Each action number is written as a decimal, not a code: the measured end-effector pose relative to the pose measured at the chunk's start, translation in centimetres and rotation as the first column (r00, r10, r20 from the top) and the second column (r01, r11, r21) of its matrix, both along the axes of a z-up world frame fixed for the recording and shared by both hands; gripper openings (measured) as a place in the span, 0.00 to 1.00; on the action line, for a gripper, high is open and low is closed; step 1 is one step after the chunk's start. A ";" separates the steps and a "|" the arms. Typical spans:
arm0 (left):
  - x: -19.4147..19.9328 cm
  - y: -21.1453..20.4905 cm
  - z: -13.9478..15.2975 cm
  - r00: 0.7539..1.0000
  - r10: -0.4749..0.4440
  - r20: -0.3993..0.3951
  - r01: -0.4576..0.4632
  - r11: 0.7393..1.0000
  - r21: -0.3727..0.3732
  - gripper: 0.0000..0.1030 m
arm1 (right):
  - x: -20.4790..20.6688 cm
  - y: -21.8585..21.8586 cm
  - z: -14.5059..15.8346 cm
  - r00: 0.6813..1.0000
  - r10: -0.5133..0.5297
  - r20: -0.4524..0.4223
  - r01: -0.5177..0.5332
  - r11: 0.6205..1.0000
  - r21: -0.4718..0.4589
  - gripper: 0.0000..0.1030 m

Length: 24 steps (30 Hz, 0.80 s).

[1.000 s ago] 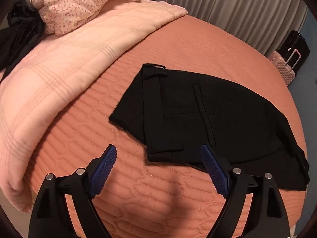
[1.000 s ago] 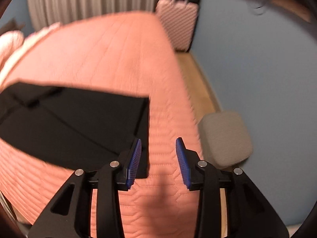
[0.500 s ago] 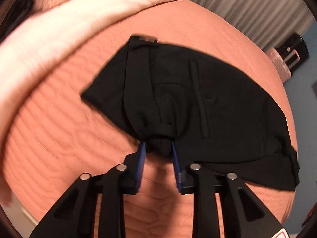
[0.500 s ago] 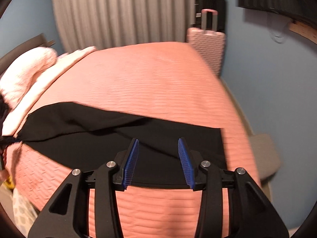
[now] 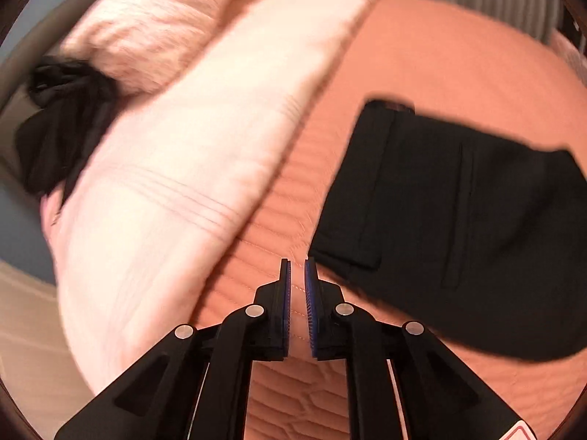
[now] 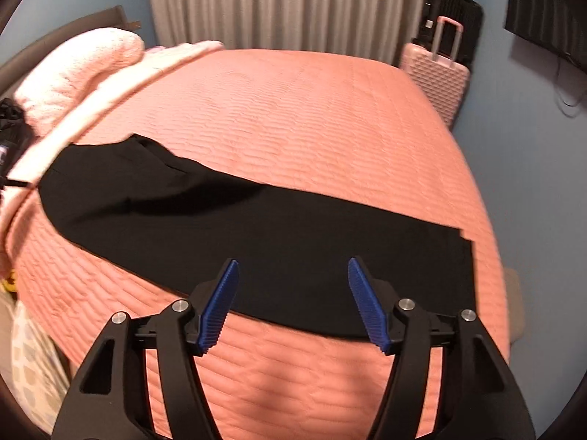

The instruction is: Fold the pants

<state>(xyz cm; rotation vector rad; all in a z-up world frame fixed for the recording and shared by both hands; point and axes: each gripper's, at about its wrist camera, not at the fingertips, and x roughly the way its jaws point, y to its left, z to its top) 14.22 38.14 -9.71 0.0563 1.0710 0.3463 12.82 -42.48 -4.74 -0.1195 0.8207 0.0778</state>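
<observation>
Black pants (image 6: 256, 227) lie flat across the orange quilted bed (image 6: 293, 110), waist to the left, leg hems to the right. In the left wrist view the waistband end of the pants (image 5: 440, 220) lies to the right of my left gripper (image 5: 297, 271). Its blue pads are nearly together with nothing between them, just left of the waistband corner. My right gripper (image 6: 293, 271) is open and empty, hovering over the near edge of the pant legs.
A pale pink blanket (image 5: 183, 183) and a floral pillow (image 5: 165, 25) lie at the bed's left side, with dark clothing (image 5: 62, 128) beside them. A pink suitcase (image 6: 436, 77) and a black suitcase (image 6: 451, 11) stand by the curtain (image 6: 293, 3).
My left gripper let go of the waistband, closed and swung left of the pants. My right gripper opened wide and moved left along the legs.
</observation>
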 end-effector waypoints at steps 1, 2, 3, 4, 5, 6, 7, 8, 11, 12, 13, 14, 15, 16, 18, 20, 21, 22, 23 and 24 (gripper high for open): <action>-0.3 -1.4 1.0 0.999 -0.017 0.036 0.017 1.000 0.005 0.09 | 0.1 -1.4 -0.3 0.999 -0.031 -0.005 0.031 1.000 -0.001 0.59; -0.6 -3.9 2.2 0.995 -0.065 0.070 0.065 0.998 0.008 0.13 | 0.3 -2.7 -0.6 0.998 -0.056 -0.007 0.056 0.998 0.009 0.59; -0.8 -6.4 2.9 0.989 -0.114 0.092 0.113 0.993 0.014 0.18 | 0.8 -4.6 -1.1 0.994 -0.112 -0.007 0.112 0.993 0.021 0.59; -0.8 -9.8 3.4 0.980 -0.165 0.111 0.164 0.986 0.020 0.37 | 1.4 -6.2 -1.7 0.986 -0.164 -0.016 0.165 0.986 0.022 0.59; -0.8 -12.3 3.5 0.972 -0.201 0.124 0.200 0.980 0.020 0.54 | 2.0 -7.5 -2.2 0.979 -0.201 -0.030 0.201 0.979 0.022 0.59; -0.9 -15.0 3.5 0.961 -0.242 0.136 0.242 0.970 0.018 0.58 | 2.7 -9.9 -3.2 0.965 -0.256 -0.061 0.258 0.965 0.033 0.59; -1.1 -17.6 3.3 0.951 -0.274 0.143 0.274 0.961 0.021 0.59 | 3.2 -11.3 -3.8 0.958 -0.276 -0.079 0.280 0.959 0.052 0.59; -1.1 -20.9 2.7 0.938 -0.316 0.141 0.316 0.948 0.026 0.59 | 3.7 -12.8 -4.4 0.951 -0.293 -0.098 0.300 0.951 0.075 0.59; -1.0 -28.8 1.6 0.915 -0.379 0.136 0.378 0.925 0.030 0.59 | 5.4 -17.1 -6.2 0.932 -0.336 -0.138 0.348 0.935 0.071 0.59; -1.1 -30.9 1.2 0.907 -0.399 0.135 0.401 0.916 0.013 0.59 | 6.0 -17.8 -6.7 0.931 -0.338 -0.140 0.350 0.934 0.073 0.60; -1.1 -33.0 1.0 0.901 -0.412 0.136 0.416 0.910 0.002 0.60 | 6.6 -18.8 -7.3 0.929 -0.339 -0.150 0.353 0.932 0.078 0.60; -1.1 -34.8 0.9 0.899 -0.417 0.131 0.421 0.907 -0.007 0.64 | 7.2 -20.1 -8.0 0.924 -0.346 -0.164 0.363 0.929 0.080 0.60; -1.2 -36.4 0.7 0.896 -0.428 0.122 0.433 0.901 -0.021 0.65 | 7.9 -21.1 -8.8 0.919 -0.354 -0.174 0.373 0.923 0.095 0.60; -1.5 -37.9 0.5 0.892 -0.437 0.117 0.443 0.896 -0.032 0.66 | 8.4 -21.6 -9.4 0.923 -0.340 -0.181 0.365 0.921 0.132 0.60; -1.9 -40.0 0.2 0.892 -0.443 0.096 0.447 0.894 -0.034 0.67 | 9.5 -21.9 -10.2 0.939 -0.290 -0.183 0.321 0.931 0.174 0.42; -2.2 -41.6 -0.1 0.892 -0.446 0.076 0.449 0.892 -0.040 0.69 | 10.5 -21.0 -11.0 0.953 -0.230 -0.197 0.261 0.953 0.154 0.33; -2.3 -42.3 -0.4 0.896 -0.441 0.059 0.443 0.896 -0.041 0.69 | 10.9 -20.7 -11.3 0.952 -0.224 -0.209 0.258 0.954 0.155 0.25; -2.3 -42.2 -0.5 0.898 -0.437 0.046 0.439 0.897 -0.044 0.69 | 11.0 -20.8 -11.3 0.953 -0.216 -0.214 0.255 0.951 0.175 0.16; -2.3 -41.9 -0.5 0.902 -0.430 0.038 0.432 0.901 -0.044 0.69 | 10.9 -21.1 -10.7 0.955 -0.197 -0.223 0.244 0.947 0.210 0.07; -2.6 -41.2 -0.4 0.906 -0.422 0.030 0.423 0.905 -0.043 0.69 | 10.6 -21.1 -9.8 0.957 -0.196 -0.215 0.242 0.946 0.216 0.07</action>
